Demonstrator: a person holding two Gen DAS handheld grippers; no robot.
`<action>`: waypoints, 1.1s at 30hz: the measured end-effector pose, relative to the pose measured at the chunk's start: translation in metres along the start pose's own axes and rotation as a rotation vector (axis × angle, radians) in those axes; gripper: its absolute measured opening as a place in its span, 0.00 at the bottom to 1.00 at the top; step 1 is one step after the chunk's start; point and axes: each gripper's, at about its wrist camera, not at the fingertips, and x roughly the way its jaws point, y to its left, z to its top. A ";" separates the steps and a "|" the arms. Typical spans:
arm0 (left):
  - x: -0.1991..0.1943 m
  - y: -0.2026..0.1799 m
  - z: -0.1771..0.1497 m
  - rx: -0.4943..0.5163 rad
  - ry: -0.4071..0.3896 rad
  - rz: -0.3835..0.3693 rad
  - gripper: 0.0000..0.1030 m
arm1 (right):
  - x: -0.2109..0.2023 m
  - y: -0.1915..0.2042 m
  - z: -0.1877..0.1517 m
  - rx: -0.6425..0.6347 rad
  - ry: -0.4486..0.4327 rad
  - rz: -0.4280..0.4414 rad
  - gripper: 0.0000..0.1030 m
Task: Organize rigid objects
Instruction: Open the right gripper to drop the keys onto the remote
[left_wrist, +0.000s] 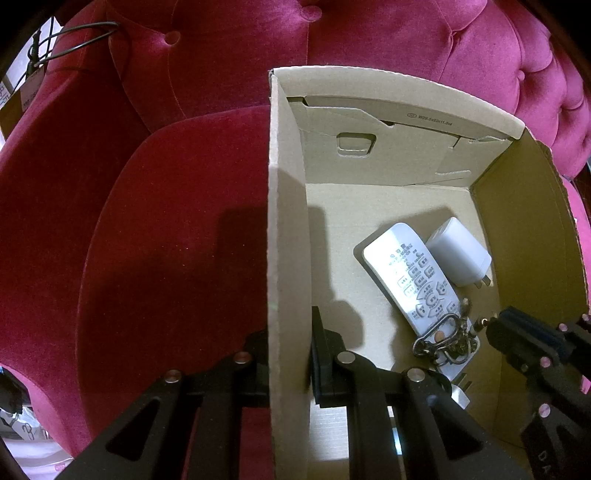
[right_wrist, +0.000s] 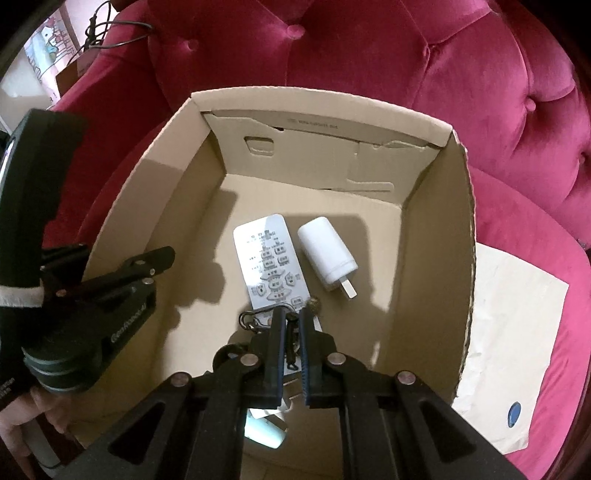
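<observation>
Corrugated cardboard box (left_wrist: 288, 229) on the plush crimson velvet sofa (left_wrist: 166, 240) has its thin wall pinched in the closed left claw (left_wrist: 290, 365), while the right claw (right_wrist: 291, 328), narrowed onto a metal keychain (right_wrist: 291, 339), hangs over the flat white remote (right_wrist: 269, 262) beside a smooth rounded charger (right_wrist: 327, 254).

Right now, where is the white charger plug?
The white charger plug lies on the cardboard box floor, just right of the remote control in the right wrist view, prongs toward the camera.
</observation>
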 end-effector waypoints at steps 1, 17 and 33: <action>0.000 0.000 0.000 0.001 0.000 0.000 0.14 | 0.000 -0.001 0.000 0.003 0.002 0.005 0.06; 0.000 0.000 0.000 0.002 0.000 0.001 0.14 | -0.015 -0.002 0.003 0.012 -0.036 -0.002 0.51; 0.000 0.000 0.000 0.001 0.000 0.001 0.14 | -0.034 -0.006 0.005 0.026 -0.089 -0.036 0.90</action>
